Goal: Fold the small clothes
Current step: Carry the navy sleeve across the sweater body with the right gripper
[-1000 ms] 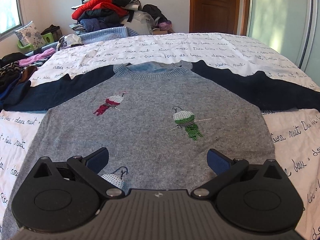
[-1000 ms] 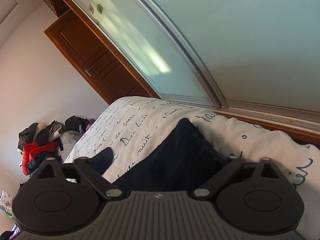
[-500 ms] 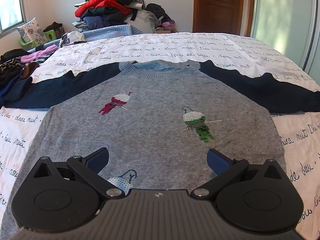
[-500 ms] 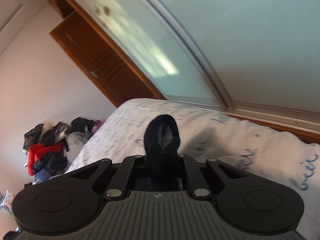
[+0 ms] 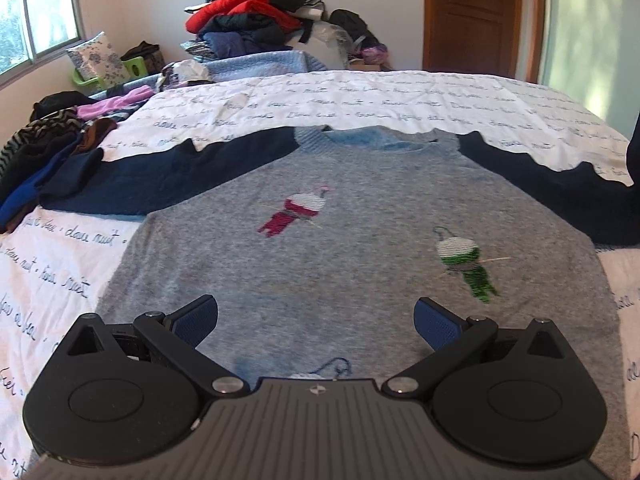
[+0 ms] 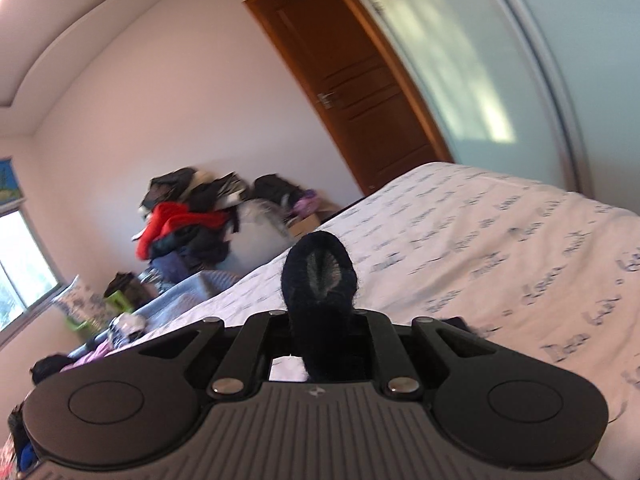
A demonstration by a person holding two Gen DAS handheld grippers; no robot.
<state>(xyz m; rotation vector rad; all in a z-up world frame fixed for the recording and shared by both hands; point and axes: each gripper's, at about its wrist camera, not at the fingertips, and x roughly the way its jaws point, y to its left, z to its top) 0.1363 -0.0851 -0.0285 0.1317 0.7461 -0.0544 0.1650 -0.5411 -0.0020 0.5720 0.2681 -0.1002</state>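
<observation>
- Right gripper [image 6: 320, 320], which a second ago stood wide open over the dark navy knitted sleeve end [image 6: 318, 276], is now clenched on it; a tuft of the cuff pokes up between the closed fingers.
- Its view has swung from the sliding glass wardrobe door [image 6: 520, 60] toward the wooden room door [image 6: 352, 80] and the pile of clothes against the wall [image 6: 188, 216], with motion blur on the bed [image 6: 500, 240], so the hand appears to be lifting the sleeve and carrying it.
- Grey knitted child's jumper with navy sleeves and small embroidered figures [image 5: 340, 248] lies flat, front up, on the white bedspread printed with handwriting [image 5: 360, 96], much as before; in the left view its sleeve at the right edge seems to rise off the bed.
- Left gripper [image 5: 316, 320] hovers released over the jumper's lower part, blue pads [image 5: 196, 316] wide apart, nothing between them; it has shifted only slightly.
- Judgement: the first fold has begun, the sleeve likely to be laid across the body; the rest of the jumper is not yet folded.
</observation>
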